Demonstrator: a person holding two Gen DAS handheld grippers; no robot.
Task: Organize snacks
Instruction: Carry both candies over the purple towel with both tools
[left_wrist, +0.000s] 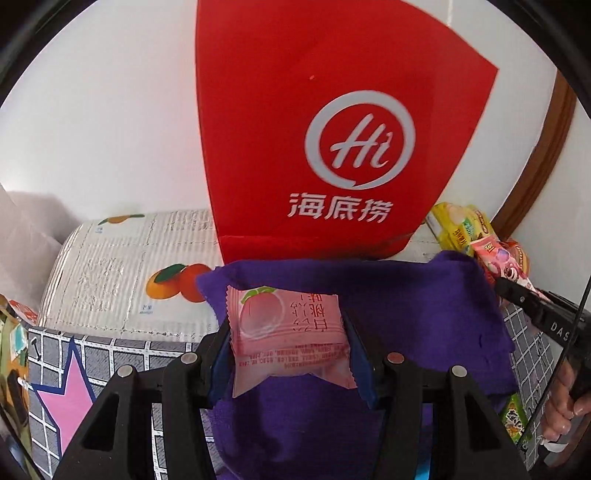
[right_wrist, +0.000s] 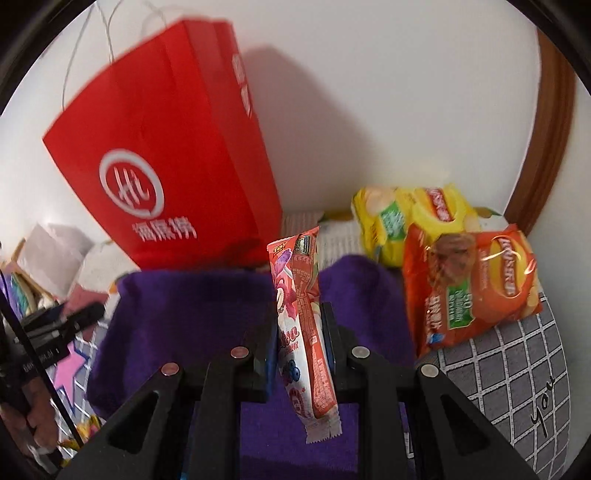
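Snacks, two of them held, one in each tool. The pink peach packet (left_wrist: 290, 339) sits flat between the pads of the left gripper (left_wrist: 288, 350), clamped across its width over the purple cloth (left_wrist: 424, 295) that lies before the red paper bag (left_wrist: 332, 129). The packet is a sealed pillow wrapper: judged light, soft and air-cushioned, its film smooth and liable to slip, its filling likely crushable; a hold across the middle, as here, spreads the pressure better than a pinch on the crimped end seams.

The long strawberry stick pack (right_wrist: 301, 325) stands on edge in the right gripper (right_wrist: 301, 332), whose jaws are drawn nearly together on its thin body. Its upper end rises past the fingertips and its serrated lower seam hangs free below. It is judged light and limp, so it may swing or fold when tilted; a grip near mid-length keeps it balanced.

Beyond, the yellow crisp bag (right_wrist: 410, 218) and the orange crisp bag (right_wrist: 476, 284) lie on the grid-patterned table cover (right_wrist: 517, 362), touching each other. Both look puffed and fragile, best taken by a top seam.
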